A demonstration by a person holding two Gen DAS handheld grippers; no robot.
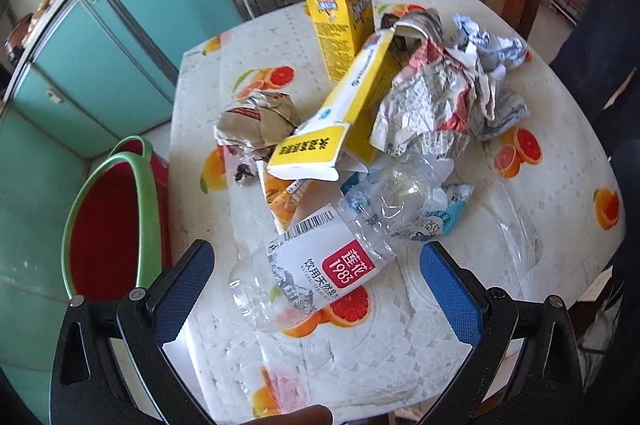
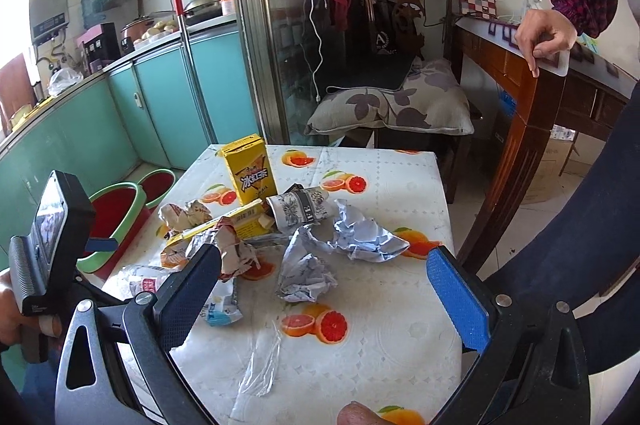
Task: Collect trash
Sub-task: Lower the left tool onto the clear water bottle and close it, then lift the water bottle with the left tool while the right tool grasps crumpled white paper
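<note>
A pile of trash lies on a small table with a fruit-print cloth (image 1: 540, 193). A crushed clear plastic bottle (image 1: 320, 257) lies nearest my left gripper (image 1: 316, 265), which is open with its fingers on either side of the bottle, not touching it. Behind it are a flattened yellow carton (image 1: 344, 117), an upright yellow drink box (image 1: 340, 13) and crumpled paper wrappers (image 1: 432, 97). My right gripper (image 2: 324, 277) is open and empty above the table (image 2: 400, 353), over a crumpled grey-blue paper (image 2: 304, 273). The bottle (image 2: 140, 277) shows at its left.
A red bin with a green rim (image 1: 108, 225) stands on the floor left of the table, also in the right wrist view (image 2: 116, 221). Teal cabinets (image 1: 120, 65) lie beyond. A wooden table (image 2: 532, 97) with a person's hand on it and a cushioned chair (image 2: 392, 105) stand behind.
</note>
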